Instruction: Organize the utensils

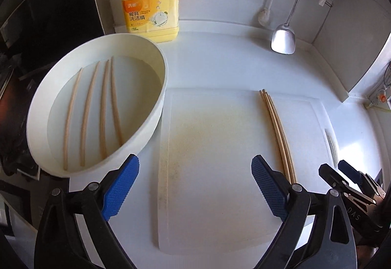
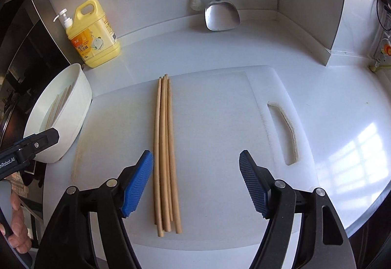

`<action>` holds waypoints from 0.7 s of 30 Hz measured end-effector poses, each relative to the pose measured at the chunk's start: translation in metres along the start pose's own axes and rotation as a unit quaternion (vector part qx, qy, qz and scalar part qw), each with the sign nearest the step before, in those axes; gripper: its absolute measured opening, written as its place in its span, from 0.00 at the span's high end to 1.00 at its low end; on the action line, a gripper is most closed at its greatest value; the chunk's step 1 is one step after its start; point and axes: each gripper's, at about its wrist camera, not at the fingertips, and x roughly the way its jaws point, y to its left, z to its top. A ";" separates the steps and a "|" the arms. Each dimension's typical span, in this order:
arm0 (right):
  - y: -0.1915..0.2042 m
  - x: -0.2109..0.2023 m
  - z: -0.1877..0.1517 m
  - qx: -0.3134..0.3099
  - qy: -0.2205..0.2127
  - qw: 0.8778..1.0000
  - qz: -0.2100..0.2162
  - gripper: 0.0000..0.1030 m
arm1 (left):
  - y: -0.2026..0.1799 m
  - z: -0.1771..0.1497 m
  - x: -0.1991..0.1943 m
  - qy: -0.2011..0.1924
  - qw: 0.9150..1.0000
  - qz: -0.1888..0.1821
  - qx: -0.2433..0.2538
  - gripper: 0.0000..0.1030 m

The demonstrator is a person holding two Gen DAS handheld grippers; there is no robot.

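Left wrist view, going left to right: your white bowl (image 1: 156, 108) fills the left of the frame, with four loose chopsticks (image 1: 103, 112) lying apart on its bottom. Behind it, at upper centre left, stands the yellow detergent bottle (image 1: 151, 7). Your left claw (image 1: 195, 183) sits at the lower centre with its blue pads spread wide and nothing between them, over the bare white cutting board (image 1: 215, 171) on the tabletop (image 1: 220, 61). Right of centre a bundle of chopsticks (image 1: 276, 127) lies on the board, and your right claw (image 1: 342, 173) shows at the lower right edge.

In the right wrist view, your left claw's tip pokes in at the left edge, in front of the bowl (image 2: 78, 108), with fingers (image 2: 17, 232) of your hand at the lower left corner. The bottle (image 2: 95, 37) is at upper left. The bundle (image 2: 163, 147) lies at centre on the board (image 2: 220, 134), its near ends just beside the left pad of your right claw (image 2: 195, 183), whose jaws stand open and hold nothing. A metal spatula (image 2: 221, 16) hangs at upper right of centre, and the board's handle slot (image 2: 286, 132) is at the right.
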 end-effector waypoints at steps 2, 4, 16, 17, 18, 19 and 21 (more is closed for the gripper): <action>-0.007 0.007 0.000 -0.016 0.007 1.000 0.017 0.32 | -0.004 -0.007 -0.003 0.001 1.000 0.014 -0.019 0.11; -0.012 0.013 0.001 -0.031 0.011 0.999 0.030 0.32 | -0.007 -0.014 -0.007 0.000 0.999 0.020 -0.036 0.11; -0.004 0.031 0.001 -0.056 -0.016 0.998 0.037 0.32 | -0.017 -0.033 -0.011 -0.020 0.998 0.054 -0.021 0.09; -0.003 0.032 0.001 -0.058 -0.017 0.997 0.038 0.32 | -0.015 -0.035 -0.010 -0.021 0.998 0.051 -0.025 0.09; -0.001 0.034 0.000 -0.062 -0.015 0.997 0.037 0.32 | -0.013 -0.036 -0.010 -0.021 0.998 0.052 -0.026 0.09; 0.001 0.036 -0.001 -0.063 -0.013 0.997 0.036 0.32 | -0.011 -0.037 -0.008 -0.019 0.998 0.053 -0.026 0.09; 0.004 0.037 -0.002 -0.061 -0.012 0.997 0.037 0.32 | -0.010 -0.039 -0.006 -0.011 0.998 0.053 -0.024 0.09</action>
